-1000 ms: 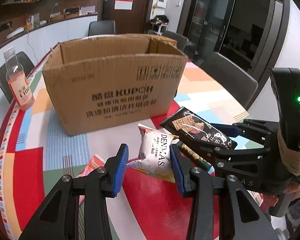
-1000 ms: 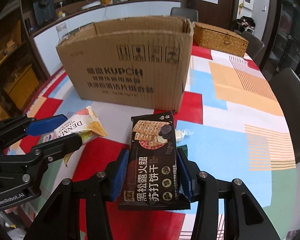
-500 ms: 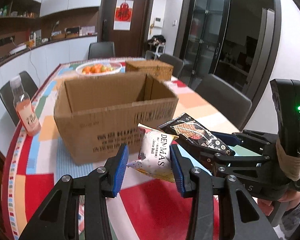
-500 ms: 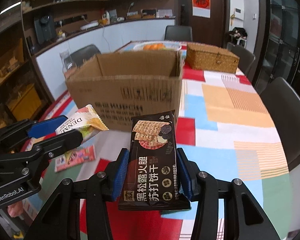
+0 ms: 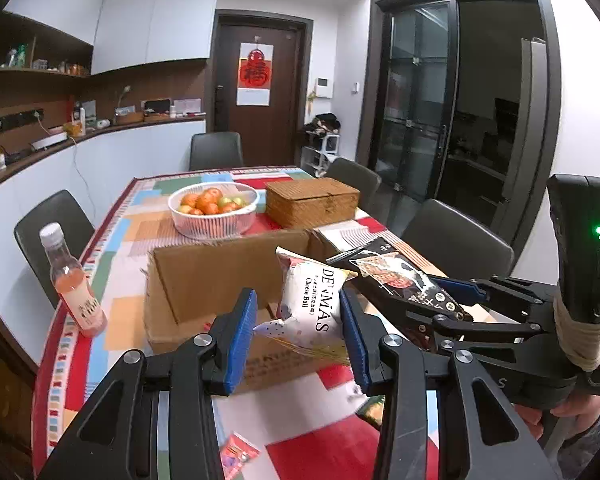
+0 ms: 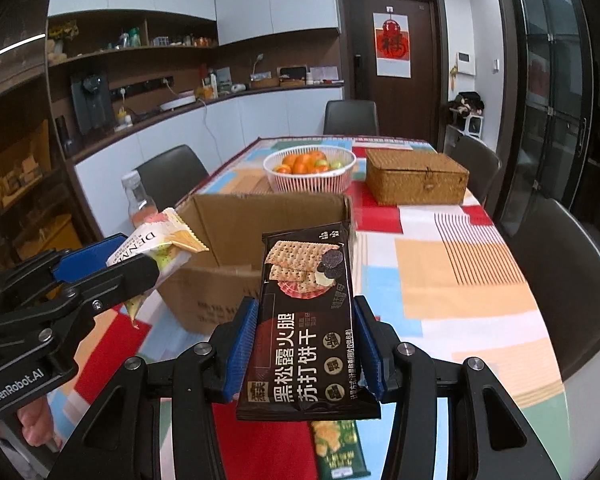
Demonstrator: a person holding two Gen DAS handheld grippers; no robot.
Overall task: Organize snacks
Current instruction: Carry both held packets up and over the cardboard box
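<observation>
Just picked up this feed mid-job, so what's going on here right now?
A person is packing snacks with two handheld grippers. The left gripper holds a white Cheese Ball bag; the right gripper is clamped on a black cracker pack. Both are raised near the front edge of the open cardboard box, not yet inside. A green snack pack and a small red packet lie on the tablecloth.

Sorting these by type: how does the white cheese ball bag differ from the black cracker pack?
The cheese ball bag is white and puffy; the cracker pack is black, flat and longer. The bag sits in the left gripper, the pack in the right gripper. Both are sealed snacks held up near the open cardboard box.
</observation>
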